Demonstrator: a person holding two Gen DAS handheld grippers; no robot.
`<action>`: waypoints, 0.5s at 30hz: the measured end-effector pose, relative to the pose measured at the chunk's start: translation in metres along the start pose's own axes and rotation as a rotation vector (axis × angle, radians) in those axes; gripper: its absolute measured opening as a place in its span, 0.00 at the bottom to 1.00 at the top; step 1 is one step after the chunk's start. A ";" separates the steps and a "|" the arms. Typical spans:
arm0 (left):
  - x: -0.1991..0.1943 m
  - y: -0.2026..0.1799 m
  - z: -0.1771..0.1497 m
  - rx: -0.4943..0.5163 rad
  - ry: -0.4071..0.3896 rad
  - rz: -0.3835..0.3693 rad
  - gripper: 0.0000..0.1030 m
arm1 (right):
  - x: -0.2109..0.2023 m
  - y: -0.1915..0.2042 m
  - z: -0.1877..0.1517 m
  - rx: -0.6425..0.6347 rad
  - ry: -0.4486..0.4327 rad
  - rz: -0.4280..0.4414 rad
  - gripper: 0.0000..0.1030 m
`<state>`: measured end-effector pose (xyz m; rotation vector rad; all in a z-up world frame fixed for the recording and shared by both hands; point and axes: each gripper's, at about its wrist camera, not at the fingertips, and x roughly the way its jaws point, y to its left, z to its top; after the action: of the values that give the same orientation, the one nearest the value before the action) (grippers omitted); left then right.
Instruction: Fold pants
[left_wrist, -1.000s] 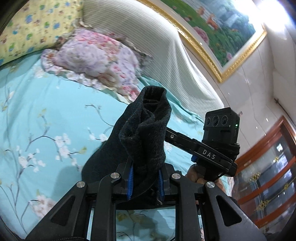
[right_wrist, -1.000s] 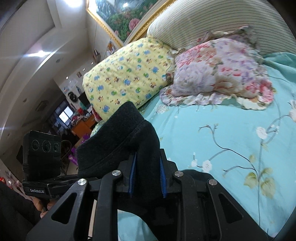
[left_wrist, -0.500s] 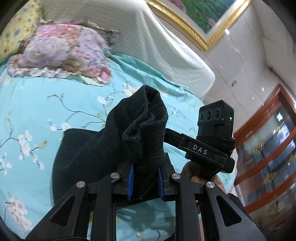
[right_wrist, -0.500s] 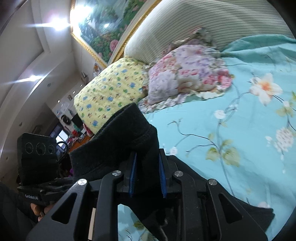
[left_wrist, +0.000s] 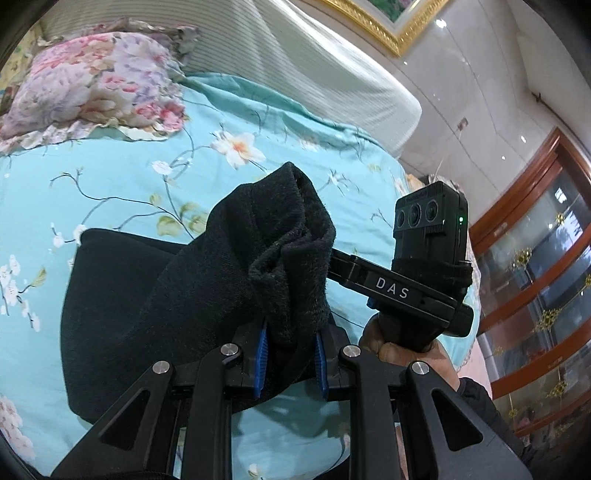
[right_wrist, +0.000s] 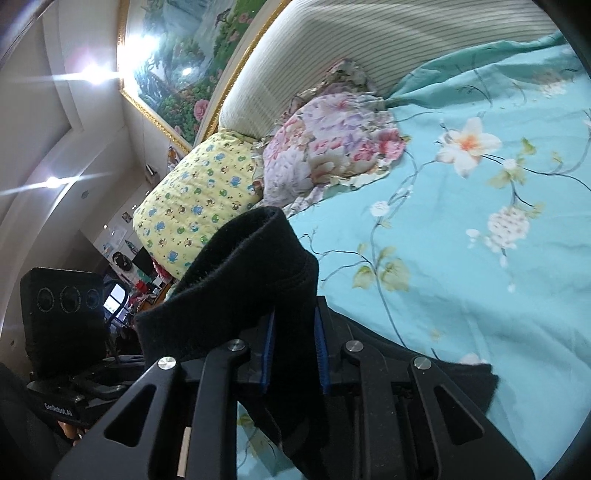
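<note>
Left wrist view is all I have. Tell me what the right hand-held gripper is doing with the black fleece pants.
Observer: The right hand-held gripper is shut on a bunched edge of the black fleece pants, raised off the turquoise floral bedsheet.
Operator: Report what sits beyond it.
Observer: A yellow cartoon-print pillow lies beside the pink floral pillow, which your view shows alone.
Operator: Give me the pants' far side.
Observer: A black corner of the pants lies flat on the sheet, to the right of that gripper.
</note>
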<state>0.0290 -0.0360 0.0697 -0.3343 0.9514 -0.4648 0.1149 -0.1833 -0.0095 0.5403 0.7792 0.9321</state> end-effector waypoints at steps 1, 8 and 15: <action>0.003 -0.002 0.000 0.005 0.004 0.001 0.20 | -0.003 -0.002 -0.001 0.002 -0.003 -0.004 0.20; 0.020 -0.013 -0.004 0.025 0.038 0.005 0.20 | -0.015 -0.015 -0.006 0.021 -0.012 -0.032 0.12; 0.041 -0.018 -0.010 0.045 0.080 0.017 0.20 | -0.022 -0.027 -0.016 0.052 0.004 -0.088 0.11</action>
<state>0.0374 -0.0733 0.0440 -0.2686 1.0191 -0.4865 0.1082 -0.2144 -0.0304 0.5450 0.8261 0.8341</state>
